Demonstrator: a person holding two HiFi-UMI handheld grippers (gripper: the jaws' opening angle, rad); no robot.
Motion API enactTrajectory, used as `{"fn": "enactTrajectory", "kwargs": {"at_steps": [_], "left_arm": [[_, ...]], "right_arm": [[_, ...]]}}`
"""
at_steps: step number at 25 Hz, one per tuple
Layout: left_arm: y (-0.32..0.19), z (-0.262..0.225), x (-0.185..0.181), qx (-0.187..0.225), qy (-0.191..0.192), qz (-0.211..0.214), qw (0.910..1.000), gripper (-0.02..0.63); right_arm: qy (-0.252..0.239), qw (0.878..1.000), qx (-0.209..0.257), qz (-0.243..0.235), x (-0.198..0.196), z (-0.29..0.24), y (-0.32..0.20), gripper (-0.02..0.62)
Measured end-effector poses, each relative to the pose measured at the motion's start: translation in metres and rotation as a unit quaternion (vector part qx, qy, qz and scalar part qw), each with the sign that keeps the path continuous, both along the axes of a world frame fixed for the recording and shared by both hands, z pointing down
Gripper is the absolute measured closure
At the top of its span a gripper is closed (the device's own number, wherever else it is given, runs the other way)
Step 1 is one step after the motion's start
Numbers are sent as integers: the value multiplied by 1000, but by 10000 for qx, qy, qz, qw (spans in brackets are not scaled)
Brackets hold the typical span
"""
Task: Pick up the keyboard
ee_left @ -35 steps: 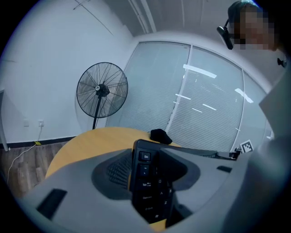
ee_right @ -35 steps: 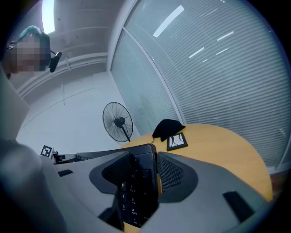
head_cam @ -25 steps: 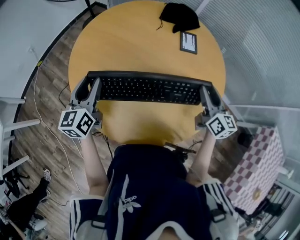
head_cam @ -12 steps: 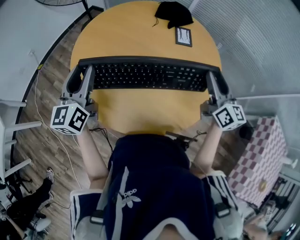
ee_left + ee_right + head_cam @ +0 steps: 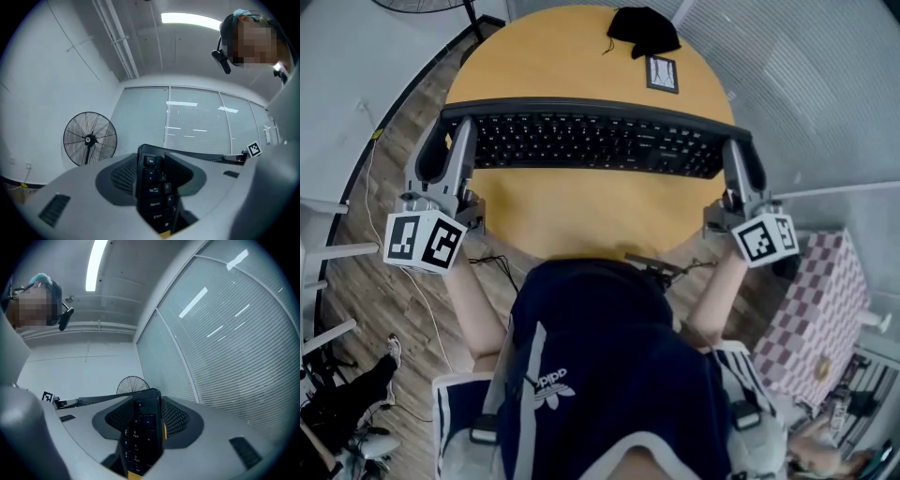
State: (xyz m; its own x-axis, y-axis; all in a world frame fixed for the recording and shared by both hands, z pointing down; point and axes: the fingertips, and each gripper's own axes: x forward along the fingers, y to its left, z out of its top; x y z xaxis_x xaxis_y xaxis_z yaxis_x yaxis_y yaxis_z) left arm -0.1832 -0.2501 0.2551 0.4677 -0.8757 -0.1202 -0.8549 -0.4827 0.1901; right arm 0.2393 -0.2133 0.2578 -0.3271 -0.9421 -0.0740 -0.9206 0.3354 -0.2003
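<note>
Spanning the table (image 5: 581, 211) above its near half, the keyboard (image 5: 595, 142) is clamped at its ends by the left gripper (image 5: 450, 131) and right gripper (image 5: 739, 155). It is judged already lifted; only steady holding is left.

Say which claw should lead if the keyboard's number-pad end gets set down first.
Probably right. The right claw is shut on the number-pad end of the keyboard, while the left claw clamps the opposite Esc end.
</note>
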Motion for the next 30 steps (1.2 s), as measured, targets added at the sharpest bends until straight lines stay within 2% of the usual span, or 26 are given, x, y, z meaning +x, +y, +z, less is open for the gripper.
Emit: {"fn": "enactTrajectory", "kwargs": {"at_steps": [4, 14, 22, 30], "left_arm": [[4, -6, -5, 40, -2, 56, 10000, 428], [4, -7, -5, 113, 2, 76, 9999, 428], [-2, 1, -5, -68, 102, 143, 9998, 428], [-1, 0, -6, -66, 113, 140, 9998, 428]], "right_arm": [[108, 9998, 145, 39, -8, -11, 8, 413], [136, 9997, 176, 82, -10, -11, 12, 413], [252, 9994, 79, 229, -9, -12, 17, 413], [225, 9994, 83, 246, -9, -13, 17, 413]]}}
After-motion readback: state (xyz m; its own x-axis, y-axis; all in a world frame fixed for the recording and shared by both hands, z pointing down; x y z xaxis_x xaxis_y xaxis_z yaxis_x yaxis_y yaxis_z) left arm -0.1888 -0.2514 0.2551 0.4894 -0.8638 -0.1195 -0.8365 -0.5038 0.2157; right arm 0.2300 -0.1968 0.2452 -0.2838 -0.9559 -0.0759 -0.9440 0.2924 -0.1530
